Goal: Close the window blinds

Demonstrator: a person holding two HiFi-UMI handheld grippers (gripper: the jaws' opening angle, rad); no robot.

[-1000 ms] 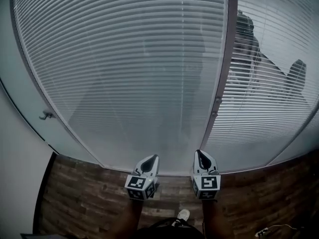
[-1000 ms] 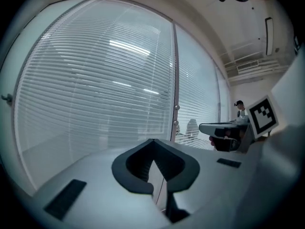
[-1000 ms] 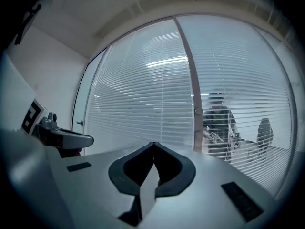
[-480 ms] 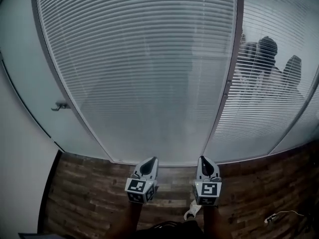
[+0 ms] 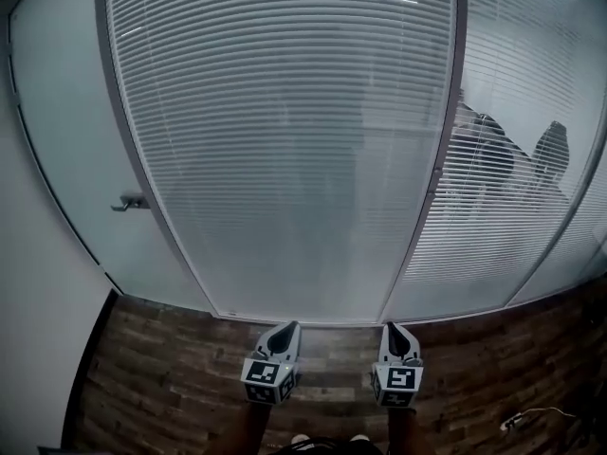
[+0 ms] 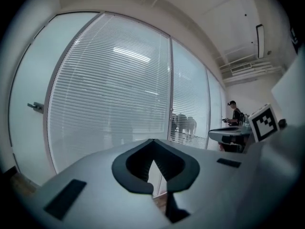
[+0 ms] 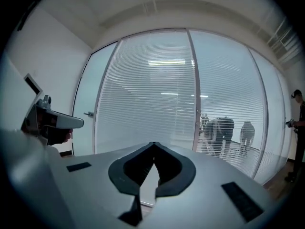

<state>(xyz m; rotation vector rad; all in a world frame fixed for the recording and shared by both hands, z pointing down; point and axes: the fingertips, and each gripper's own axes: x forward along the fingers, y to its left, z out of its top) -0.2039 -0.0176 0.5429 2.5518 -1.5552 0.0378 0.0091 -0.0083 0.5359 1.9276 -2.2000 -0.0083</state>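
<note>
With left tongs (image 5: 287, 327) and right tongs (image 5: 391, 328) shut and empty, head for the right-hand blinds (image 5: 517, 197) behind the glass ahead, slats part open; check along the post (image 5: 438, 150) for a way to turn them

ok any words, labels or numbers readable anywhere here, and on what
None: no word, number or brand is readable in any view.
The black-and-white square markers on the left tool and right tool are patterns, not letters.
The white slatted window blinds and the grey door handle bear no print.
</note>
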